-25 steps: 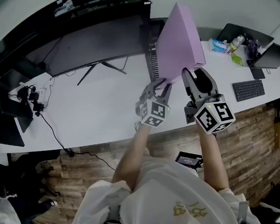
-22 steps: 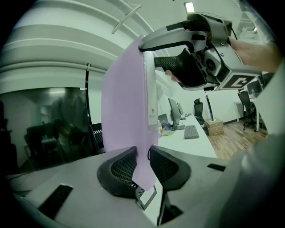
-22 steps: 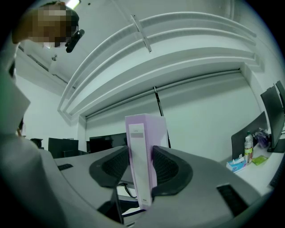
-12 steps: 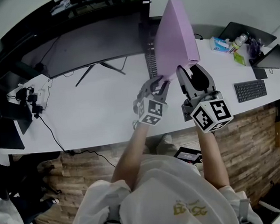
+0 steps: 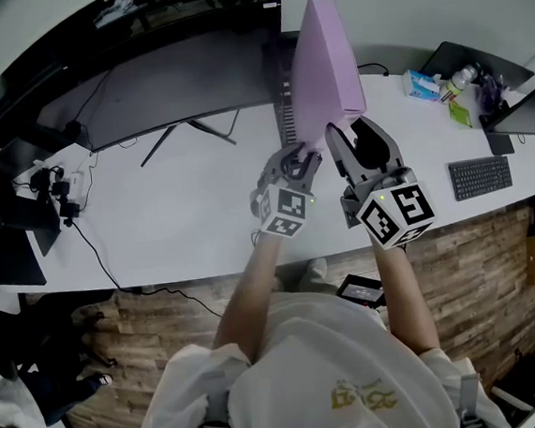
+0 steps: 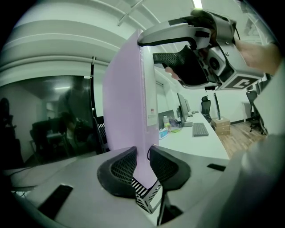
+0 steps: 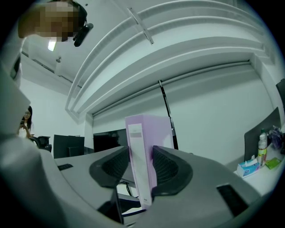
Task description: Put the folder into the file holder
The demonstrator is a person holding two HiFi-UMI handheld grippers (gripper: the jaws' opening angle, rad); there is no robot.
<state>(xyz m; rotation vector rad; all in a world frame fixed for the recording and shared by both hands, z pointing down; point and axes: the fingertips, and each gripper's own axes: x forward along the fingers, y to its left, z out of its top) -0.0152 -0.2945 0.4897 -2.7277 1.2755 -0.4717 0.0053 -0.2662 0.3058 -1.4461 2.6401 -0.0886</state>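
Note:
A purple folder (image 5: 322, 67) stands upright in the air over the white desk (image 5: 183, 216), held by both grippers. My left gripper (image 5: 304, 160) is shut on its lower near corner; in the left gripper view the pads clamp the folder (image 6: 127, 102) at the left gripper (image 6: 142, 153). My right gripper (image 5: 343, 133) is shut on the spine edge beside it, and the folder (image 7: 147, 133) sits between the jaws of the right gripper (image 7: 141, 156). The black mesh file holder (image 5: 282, 103) stands on the desk just behind and left of the folder, partly hidden by it.
A wide dark monitor (image 5: 161, 87) stands at the back left of the file holder. A keyboard (image 5: 477, 177), a laptop (image 5: 465, 62), a tissue box (image 5: 417, 86) and bottles lie to the right. Cables and a plug strip (image 5: 58, 186) sit at the left.
Both grippers and the folder have shifted a little left and away from me. The folder has turned more edge-on toward the file holder. Both grips are unchanged.

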